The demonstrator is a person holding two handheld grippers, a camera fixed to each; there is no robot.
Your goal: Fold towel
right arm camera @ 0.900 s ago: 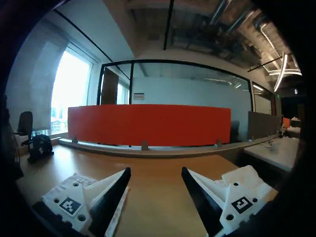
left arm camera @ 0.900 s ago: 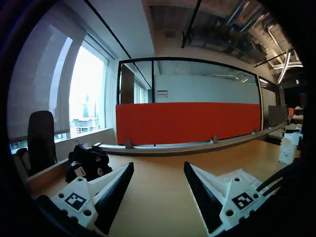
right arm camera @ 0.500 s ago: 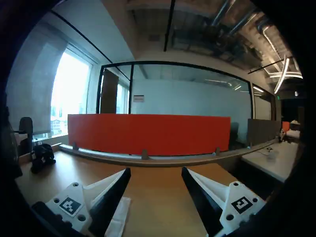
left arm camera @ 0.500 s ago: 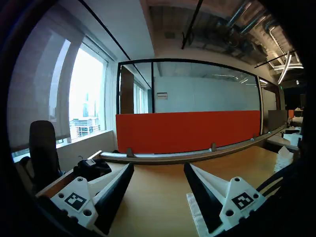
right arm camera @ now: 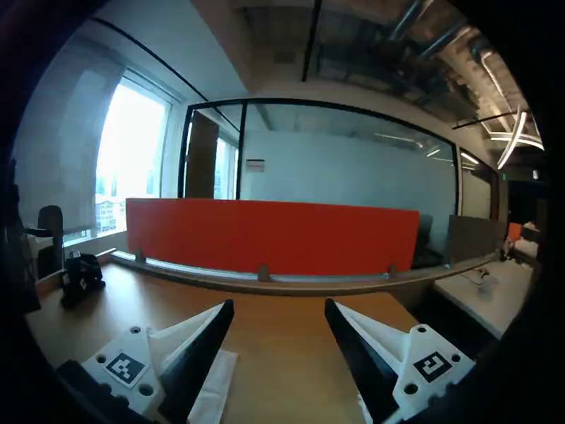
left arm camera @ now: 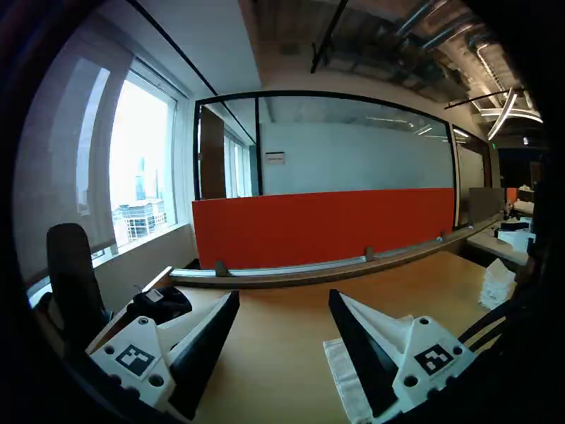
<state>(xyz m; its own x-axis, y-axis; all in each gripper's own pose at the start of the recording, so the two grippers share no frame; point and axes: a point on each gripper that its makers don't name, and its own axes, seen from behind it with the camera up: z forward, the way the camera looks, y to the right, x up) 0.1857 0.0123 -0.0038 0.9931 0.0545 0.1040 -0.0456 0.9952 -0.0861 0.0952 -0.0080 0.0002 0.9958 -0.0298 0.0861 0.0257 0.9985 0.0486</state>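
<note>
**A:** Here we go: the left tongs are spread wide with nothing between them. What's cut off down low?

**B:** The towel. In the left gripper view a white strip of it lies flat on the surface at five o'clock. It slips under the tongs' right-hand finger and runs off the bottom edge. I can't tell how far it's folded.

**A:** And the right gripper view?

**B:** The right tongs are just as wide apart and grip nothing. A white corner of cloth sits at seven o'clock, half covered by the left-hand finger, and the rest is hidden.

**A:** Something pale at three o'clock in the left gripper view?

**B:** A crumpled white lump on the surface, too small to identify.

**A:** And that black heap at eight?

**B:** A dark bundle, partly behind the finger and hard to make out. An office chair stands beside it at nine.

**A:** What about the room?

**B:** The surface is light wood, with a red partition along its far edge at twelve. There's a glass wall behind that, a bright window at ten, and exposed pipes overhead.
</note>
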